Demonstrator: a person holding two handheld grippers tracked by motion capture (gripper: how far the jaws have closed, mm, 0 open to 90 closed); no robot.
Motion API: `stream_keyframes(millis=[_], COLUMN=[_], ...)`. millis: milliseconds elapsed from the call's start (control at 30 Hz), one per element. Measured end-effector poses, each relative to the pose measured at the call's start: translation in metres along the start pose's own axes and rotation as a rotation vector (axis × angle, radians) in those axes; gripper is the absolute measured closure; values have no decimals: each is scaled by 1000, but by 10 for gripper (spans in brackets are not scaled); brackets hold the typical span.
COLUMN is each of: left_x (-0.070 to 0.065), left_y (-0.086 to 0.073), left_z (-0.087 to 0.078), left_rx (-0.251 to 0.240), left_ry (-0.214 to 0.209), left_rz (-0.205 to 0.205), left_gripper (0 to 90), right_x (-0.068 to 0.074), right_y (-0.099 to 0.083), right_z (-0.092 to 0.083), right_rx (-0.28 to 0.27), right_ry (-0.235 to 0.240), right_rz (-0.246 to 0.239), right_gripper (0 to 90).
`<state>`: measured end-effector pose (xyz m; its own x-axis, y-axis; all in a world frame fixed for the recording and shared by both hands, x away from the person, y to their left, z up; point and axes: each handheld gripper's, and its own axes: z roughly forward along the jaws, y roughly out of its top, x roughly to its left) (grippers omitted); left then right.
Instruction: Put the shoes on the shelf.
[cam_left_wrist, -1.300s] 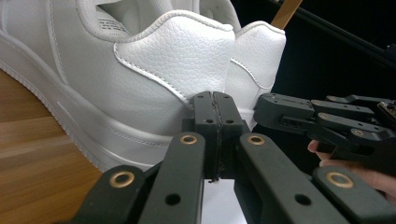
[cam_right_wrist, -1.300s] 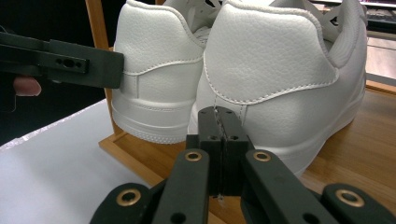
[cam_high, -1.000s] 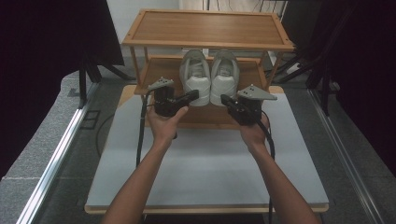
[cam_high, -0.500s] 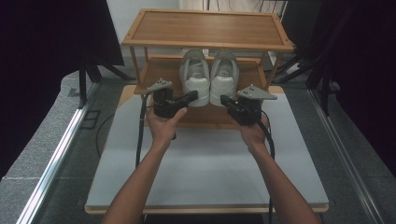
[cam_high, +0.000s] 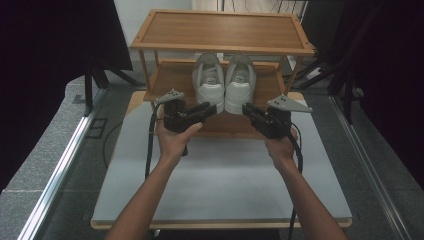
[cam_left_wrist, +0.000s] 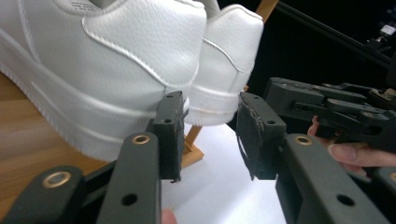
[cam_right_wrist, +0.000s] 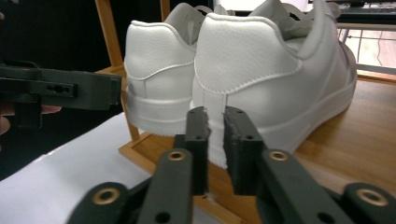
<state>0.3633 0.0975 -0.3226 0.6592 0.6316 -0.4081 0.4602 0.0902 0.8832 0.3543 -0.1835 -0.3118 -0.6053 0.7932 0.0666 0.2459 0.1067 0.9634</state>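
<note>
Both tools' jaws just opened, behind white sneakers (cam_high: 224, 84).

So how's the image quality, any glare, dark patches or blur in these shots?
High view: even light on the table, black at both sides. Left gripper view: shoes sharp and bright, near jaws slightly soft. Right gripper view: blown-out highlights top right, dark at left.
</note>
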Motion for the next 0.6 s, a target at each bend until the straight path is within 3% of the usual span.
stream_keyframes(millis=[100, 267, 400, 600], left_x=[1, -1, -5, -7], left_y=[-5, -17, -30, -55], left_z=[-8, -24, -35, -54], left_rx=[-14, -36, -24, -10], left_ry=[-6, -2, 7, 17], left_rz=[3, 19, 47, 50], left_gripper=[586, 549, 525, 504], right_x=[-3, -4, -2, 0], right_y=[-8, -22, -32, -55], right_z=[-10, -25, -37, -55], right_rx=[-11, -27, -42, -58], right_ry=[14, 18, 22, 37], right_rz=[5, -10, -14, 0], right_gripper=[687, 623, 587, 546])
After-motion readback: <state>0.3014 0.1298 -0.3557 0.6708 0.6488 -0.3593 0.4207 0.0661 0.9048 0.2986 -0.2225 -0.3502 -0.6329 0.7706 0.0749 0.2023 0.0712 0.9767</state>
